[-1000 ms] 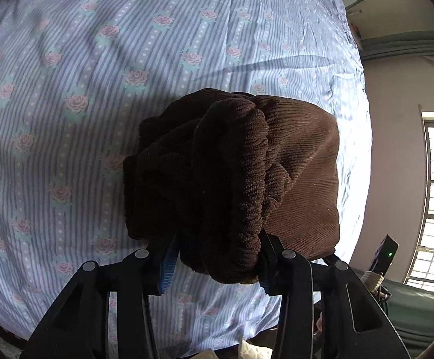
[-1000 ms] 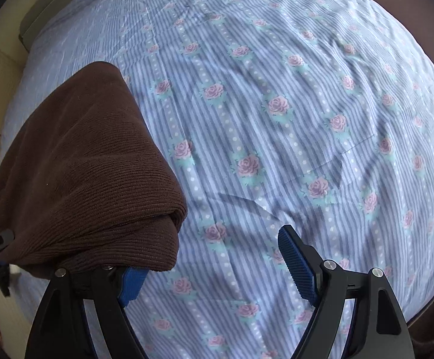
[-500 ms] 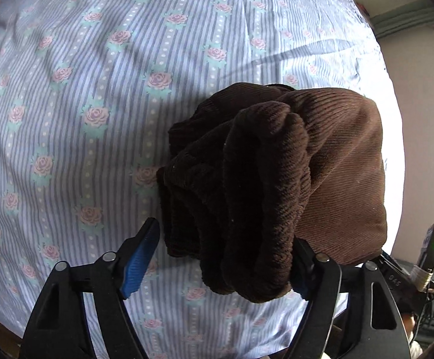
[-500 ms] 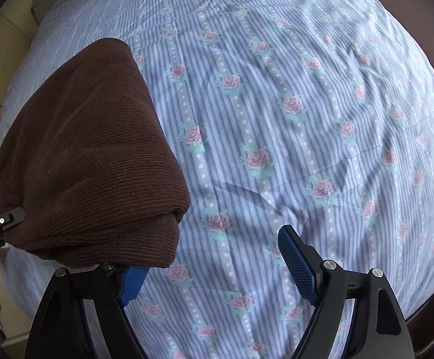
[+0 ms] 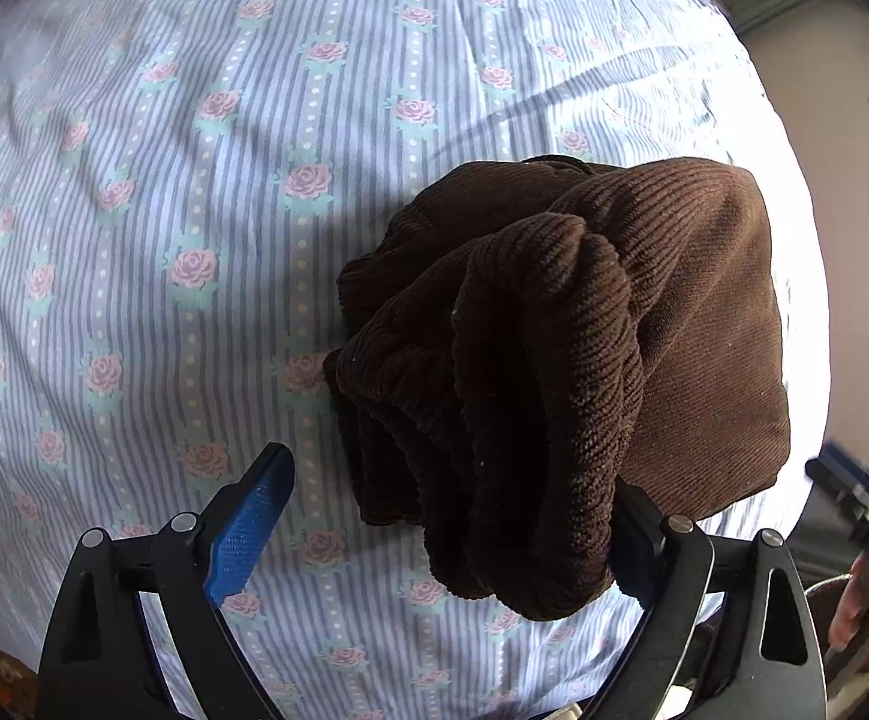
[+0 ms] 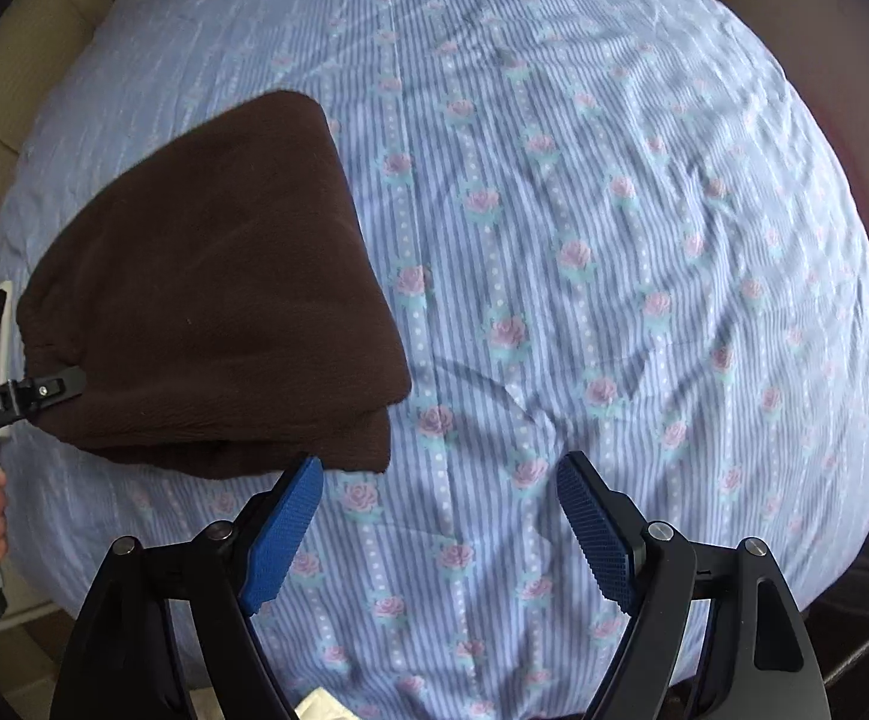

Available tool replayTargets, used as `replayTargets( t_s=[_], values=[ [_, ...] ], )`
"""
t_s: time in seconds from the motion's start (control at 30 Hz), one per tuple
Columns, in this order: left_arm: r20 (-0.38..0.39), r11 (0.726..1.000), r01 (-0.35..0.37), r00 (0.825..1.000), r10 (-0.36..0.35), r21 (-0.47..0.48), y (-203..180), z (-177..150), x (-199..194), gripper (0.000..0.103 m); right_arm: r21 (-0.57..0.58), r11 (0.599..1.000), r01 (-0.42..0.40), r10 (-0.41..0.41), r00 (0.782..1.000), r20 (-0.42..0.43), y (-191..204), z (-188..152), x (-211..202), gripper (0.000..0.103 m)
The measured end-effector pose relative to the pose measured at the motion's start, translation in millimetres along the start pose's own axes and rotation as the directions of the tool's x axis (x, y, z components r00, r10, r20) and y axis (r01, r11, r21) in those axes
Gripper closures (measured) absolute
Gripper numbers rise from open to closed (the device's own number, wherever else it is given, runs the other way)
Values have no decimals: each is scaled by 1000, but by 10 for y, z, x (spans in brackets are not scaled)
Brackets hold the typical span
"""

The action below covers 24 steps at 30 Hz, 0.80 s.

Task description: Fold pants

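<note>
Striped, rose-printed bed sheet [image 6: 584,252] covers the whole bed; lightly creased, nothing else lying on it that I can see. Bright window light and a wall at the far right of the left wrist view.

Pants [image 5: 584,360]: dark brown corduroy, already folded into a thick compact bundle resting on the sheet.

Left gripper [image 5: 452,516]: jaws spread. Blue left pad is bare over the sheet; the gathered end of the bundle droops across the right finger and hides its pad. Contact there, but no pinch.

Right gripper [image 6: 440,516]: jaws spread, empty. Bundle [image 6: 206,312] lies up and to the left of them, its near corner just beside the left pad; touching or not, cannot tell. Left tool's tip shows at the bundle's far-left edge in this view.

Relation that matters: the bundle sits between the two tools, left one nearer and at its bulky end. Long axis, judged, runs roughly from one tool to the other.

Room: wide open sheet to the right of the bundle and beyond it. Bed edge is close on the left side in the right wrist view, so any shifting should go rightward.

Judgement: folding looks nearly finished; remaining work is likely tidying.
</note>
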<state>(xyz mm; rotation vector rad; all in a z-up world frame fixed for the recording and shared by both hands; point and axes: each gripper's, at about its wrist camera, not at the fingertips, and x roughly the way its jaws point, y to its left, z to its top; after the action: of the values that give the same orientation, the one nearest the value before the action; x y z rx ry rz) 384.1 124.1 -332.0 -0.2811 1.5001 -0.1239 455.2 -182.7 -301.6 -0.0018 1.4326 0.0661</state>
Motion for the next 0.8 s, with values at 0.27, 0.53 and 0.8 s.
replayTargets(
  t_s=[0.27, 0.53, 0.8],
  values=[
    [-21, 998, 60, 998, -59, 13, 38, 176, -59, 9, 30, 994, -104, 104, 995, 1, -68, 652, 265, 22],
    [-22, 996, 88, 996, -87, 27, 61, 247, 125, 0, 72, 979, -192, 197, 978, -66, -21, 834, 686, 22],
    [17, 979, 196, 980, -197, 48, 145, 264, 361, 0, -31, 975, -219, 219, 976, 11, 125, 789, 611, 22]
  ],
)
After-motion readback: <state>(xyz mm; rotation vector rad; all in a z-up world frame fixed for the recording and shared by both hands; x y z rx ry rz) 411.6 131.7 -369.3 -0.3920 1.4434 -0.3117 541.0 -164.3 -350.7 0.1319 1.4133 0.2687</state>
